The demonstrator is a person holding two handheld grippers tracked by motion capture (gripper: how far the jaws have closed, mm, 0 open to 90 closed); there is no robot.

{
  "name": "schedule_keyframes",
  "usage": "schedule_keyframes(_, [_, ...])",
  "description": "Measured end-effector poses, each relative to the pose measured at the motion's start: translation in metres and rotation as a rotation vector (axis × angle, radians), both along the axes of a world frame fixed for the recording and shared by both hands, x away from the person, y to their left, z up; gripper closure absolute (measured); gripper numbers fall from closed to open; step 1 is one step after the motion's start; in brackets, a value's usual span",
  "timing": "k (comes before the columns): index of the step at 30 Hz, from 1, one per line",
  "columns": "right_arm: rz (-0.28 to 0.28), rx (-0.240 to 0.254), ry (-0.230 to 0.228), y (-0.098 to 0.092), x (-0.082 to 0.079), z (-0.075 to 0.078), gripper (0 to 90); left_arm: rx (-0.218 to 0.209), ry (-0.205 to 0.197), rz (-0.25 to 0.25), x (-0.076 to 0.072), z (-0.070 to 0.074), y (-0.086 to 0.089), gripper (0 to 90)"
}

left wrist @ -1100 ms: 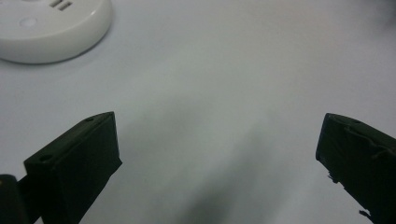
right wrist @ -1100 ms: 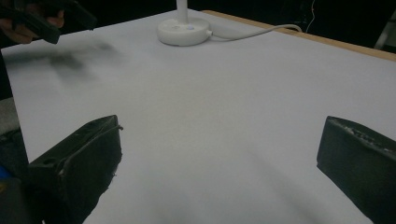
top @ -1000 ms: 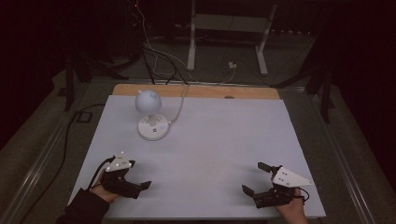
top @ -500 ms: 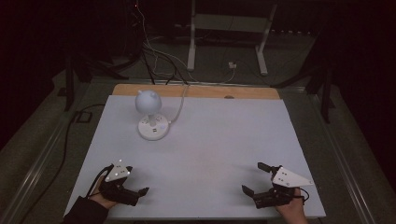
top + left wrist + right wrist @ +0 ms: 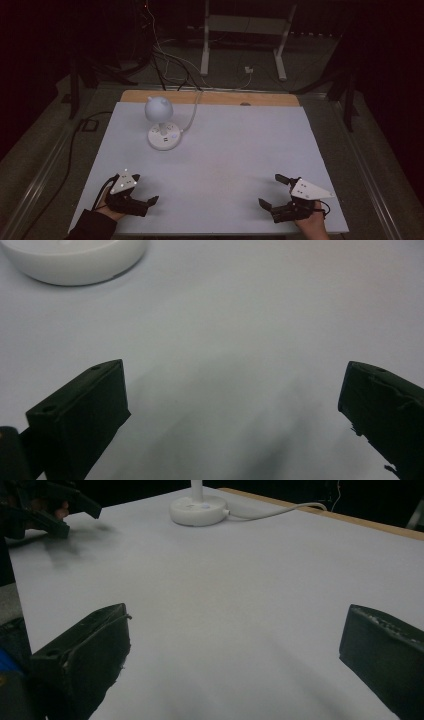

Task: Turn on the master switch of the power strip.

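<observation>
Lamp [image 5: 161, 125] stands upper left of centre in the high view, round base [image 5: 163, 137] on the white table [image 5: 240, 150], globe head above it, cord [image 5: 192, 114] running off the far edge. Left gripper [image 5: 142, 204] sits lower left, jaws spread wide, nothing between them; its own view has the base [image 5: 75, 260] at upper left, well apart from the jaws. Right gripper [image 5: 272, 192] sits lower right, also wide open and empty; its view puts the base [image 5: 198, 509] and cord [image 5: 280, 511] at top centre, far off. Risks, judged: the lamp looks top-heavy, so a push or off-centre grip on the stem could tip it; a jaw snagging the cord could drag the base. Both grippers lie close to the near table edge. Open surface is ample across centre and right; the left approach is narrower.
</observation>
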State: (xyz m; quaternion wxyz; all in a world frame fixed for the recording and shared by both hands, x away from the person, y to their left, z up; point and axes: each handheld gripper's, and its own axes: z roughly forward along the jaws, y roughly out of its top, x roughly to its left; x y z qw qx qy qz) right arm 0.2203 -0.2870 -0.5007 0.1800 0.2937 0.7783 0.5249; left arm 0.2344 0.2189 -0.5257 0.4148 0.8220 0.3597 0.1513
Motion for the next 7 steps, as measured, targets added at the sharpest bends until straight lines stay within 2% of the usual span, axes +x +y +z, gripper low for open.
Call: schedule_keyframes(7, [-0.001,0.000,0.002,0.0000,0.0009,-0.0007,0.0,-0.011,0.002,-0.003,0.0002,0.0001,0.0001,0.2])
